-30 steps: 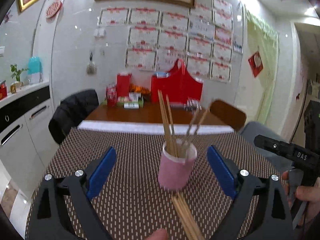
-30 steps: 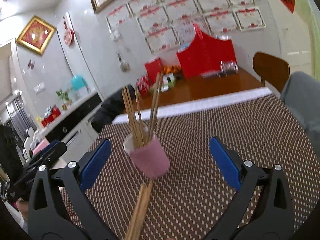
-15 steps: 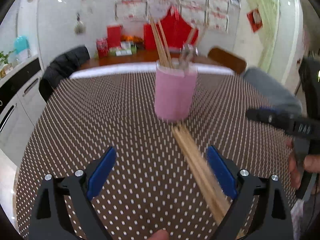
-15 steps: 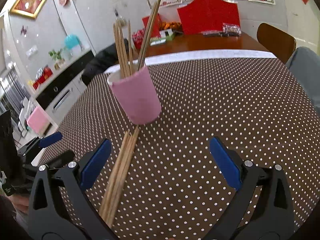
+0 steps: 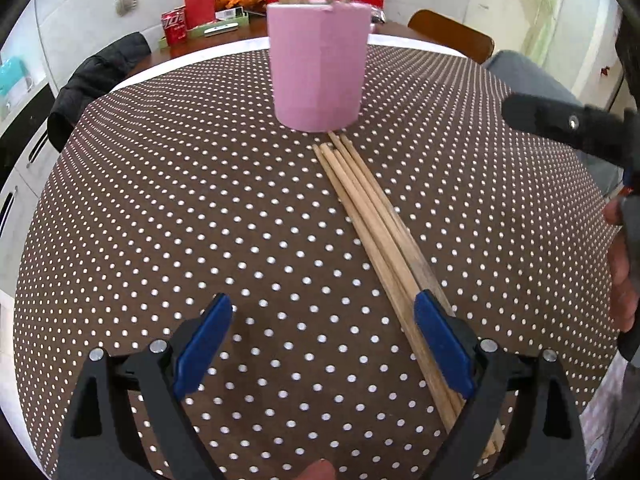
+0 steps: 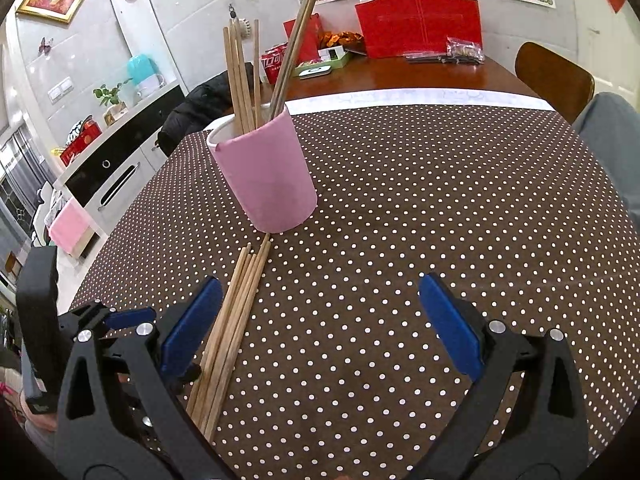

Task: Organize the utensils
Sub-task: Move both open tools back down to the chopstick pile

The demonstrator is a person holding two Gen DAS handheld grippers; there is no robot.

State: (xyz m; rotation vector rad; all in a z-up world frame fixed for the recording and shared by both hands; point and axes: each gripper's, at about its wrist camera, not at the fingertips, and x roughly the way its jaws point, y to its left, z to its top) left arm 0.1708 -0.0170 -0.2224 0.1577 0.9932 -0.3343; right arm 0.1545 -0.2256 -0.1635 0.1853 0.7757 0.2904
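- My left gripper (image 5: pixel 322 346): jaws wide, empty
- My right gripper (image 6: pixel 318 322): jaws wide, empty
- Pink cylindrical cup (image 6: pixel 266 176): upright, holding wooden sticks
- Loose wooden chopstick bundle (image 5: pixel 384 240): flat on dotted brown tablecloth (image 5: pixel 200 220)

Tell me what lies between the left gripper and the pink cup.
In the left wrist view, only dotted tablecloth lies between the left gripper and pink cup; the loose chopsticks run alongside.

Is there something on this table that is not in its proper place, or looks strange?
Yes. A bundle of chopsticks lies flat on the dotted tablecloth, tips by the foot of the pink cup, while other chopsticks stand inside it. Nothing looks spilled or broken.
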